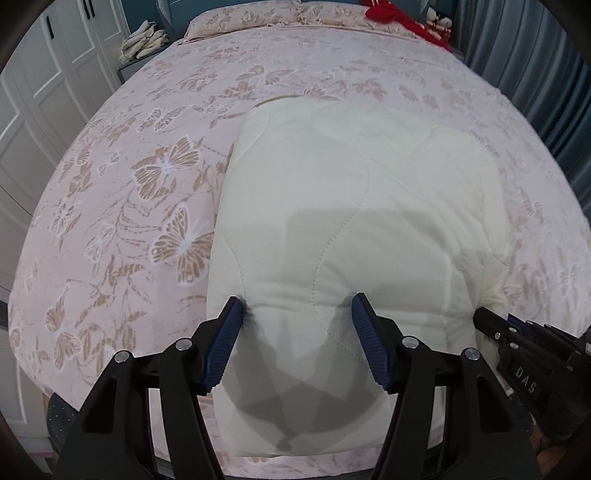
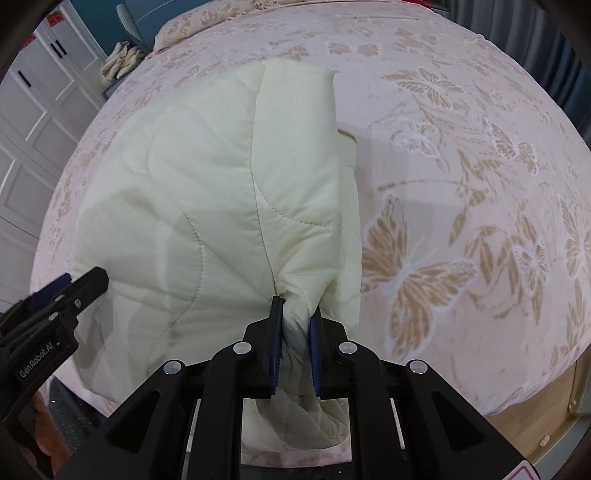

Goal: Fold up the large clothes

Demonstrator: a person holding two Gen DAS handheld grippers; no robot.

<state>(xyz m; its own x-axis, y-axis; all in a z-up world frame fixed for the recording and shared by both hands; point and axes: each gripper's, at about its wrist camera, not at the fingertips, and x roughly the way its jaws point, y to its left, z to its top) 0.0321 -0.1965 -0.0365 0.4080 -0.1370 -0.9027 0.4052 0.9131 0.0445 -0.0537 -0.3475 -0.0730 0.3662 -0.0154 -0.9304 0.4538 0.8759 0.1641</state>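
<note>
A: Where's the quilt [image 1: 343, 206]?
B: Folded, cream, lying on the bed [image 1: 122, 206], near the foot edge. Fills the middle of the left view, from about 12 o'clock down to 6. Pink butterfly cover around it on both sides.

A: Left tongs [image 1: 297, 306]?
B: Spread wide, blue pads [image 1: 225, 343] either side of the quilt's near end. Left pad tip pressing into the fabric at 7 o'clock; right pad tip touching it at 5. Nothing pinched between them.

A: Right tongs [image 2: 296, 314]?
B: Narrow, clamped on a bunched edge of the quilt [image 2: 207, 192], at 6 o'clock in the right view. Fabric puckered just above the tips, more of it drooping below between the arms.

A: Seen from the other side?
B: Right tongs [image 1: 484, 319] at 4 o'clock in the left view, tips against the quilt's right edge. Left tongs [image 2: 90, 280] at 8 o'clock in the right view, lying over the quilt's left part.

A: Anything else?
B: Pillow [image 1: 240, 18] at 12 o'clock by the headboard, red cloth [image 1: 399, 16] at 1, white wardrobe [image 1: 40, 99] at 10, grey curtain [image 1: 517, 44] at 2.
</note>
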